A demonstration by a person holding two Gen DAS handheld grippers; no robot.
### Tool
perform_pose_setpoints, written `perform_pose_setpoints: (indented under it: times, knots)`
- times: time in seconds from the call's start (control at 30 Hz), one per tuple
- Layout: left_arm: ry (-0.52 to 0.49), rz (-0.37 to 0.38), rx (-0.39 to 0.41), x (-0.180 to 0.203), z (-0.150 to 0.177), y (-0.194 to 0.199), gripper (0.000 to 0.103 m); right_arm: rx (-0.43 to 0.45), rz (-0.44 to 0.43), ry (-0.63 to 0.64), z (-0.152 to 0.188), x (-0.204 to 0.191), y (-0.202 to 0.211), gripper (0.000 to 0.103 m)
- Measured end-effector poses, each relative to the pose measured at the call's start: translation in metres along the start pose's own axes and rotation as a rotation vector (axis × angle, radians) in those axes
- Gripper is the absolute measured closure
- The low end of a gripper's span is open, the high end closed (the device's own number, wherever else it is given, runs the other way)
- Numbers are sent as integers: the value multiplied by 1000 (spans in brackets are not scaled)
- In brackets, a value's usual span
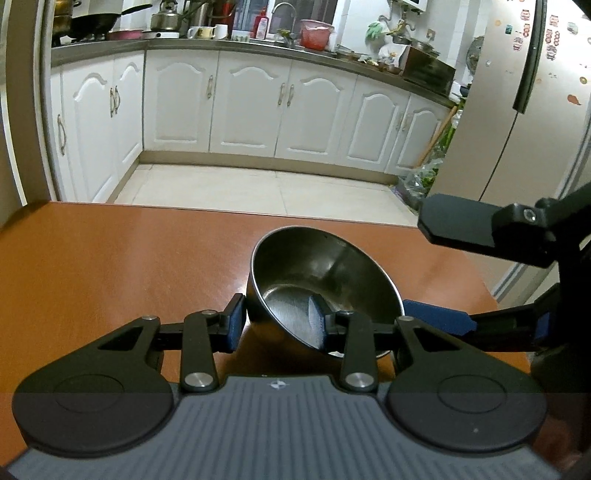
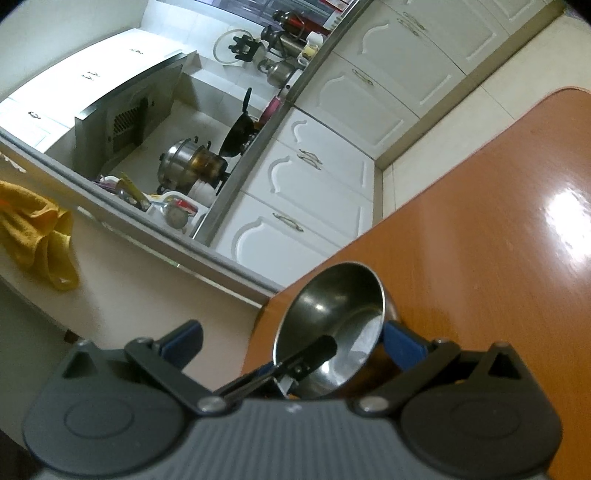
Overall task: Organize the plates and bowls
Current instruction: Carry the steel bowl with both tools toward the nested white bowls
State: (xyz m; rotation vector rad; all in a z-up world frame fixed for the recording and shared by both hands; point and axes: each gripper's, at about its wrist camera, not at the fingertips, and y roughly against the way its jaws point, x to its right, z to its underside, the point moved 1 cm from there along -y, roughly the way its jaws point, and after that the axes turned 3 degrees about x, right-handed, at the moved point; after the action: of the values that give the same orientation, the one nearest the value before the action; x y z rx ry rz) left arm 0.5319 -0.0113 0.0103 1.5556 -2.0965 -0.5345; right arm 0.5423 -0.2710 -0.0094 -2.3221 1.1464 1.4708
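smooth round steel bowl (image 1: 325, 280) tilts in left gripper (image 1: 279, 325) over glossy orange table (image 1: 110, 266)

Shiny steel bowl (image 1: 325, 273), glossy table (image 1: 110, 266)

You face a home kitchen: white arched cabinet doors (image 1: 251, 107) run beneath a steel-edged counter (image 1: 229, 43) crowded with pots and a kettle (image 1: 165, 19). Pale floor tiles (image 1: 258, 192) meet a glossy orange-brown bench (image 1: 110, 266); a fridge (image 1: 517, 110) stands right.
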Motion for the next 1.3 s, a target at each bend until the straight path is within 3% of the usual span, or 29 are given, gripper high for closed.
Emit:
perform_pose_setpoints:
  times: [0.53,1.3]
  knots:
    - [7,85,-2,11,16,35,62,34,-33,10,40,-31,67,0]
    - [16,121,29,20,28,76,62,67,-89,-5,111,-72,134,0]
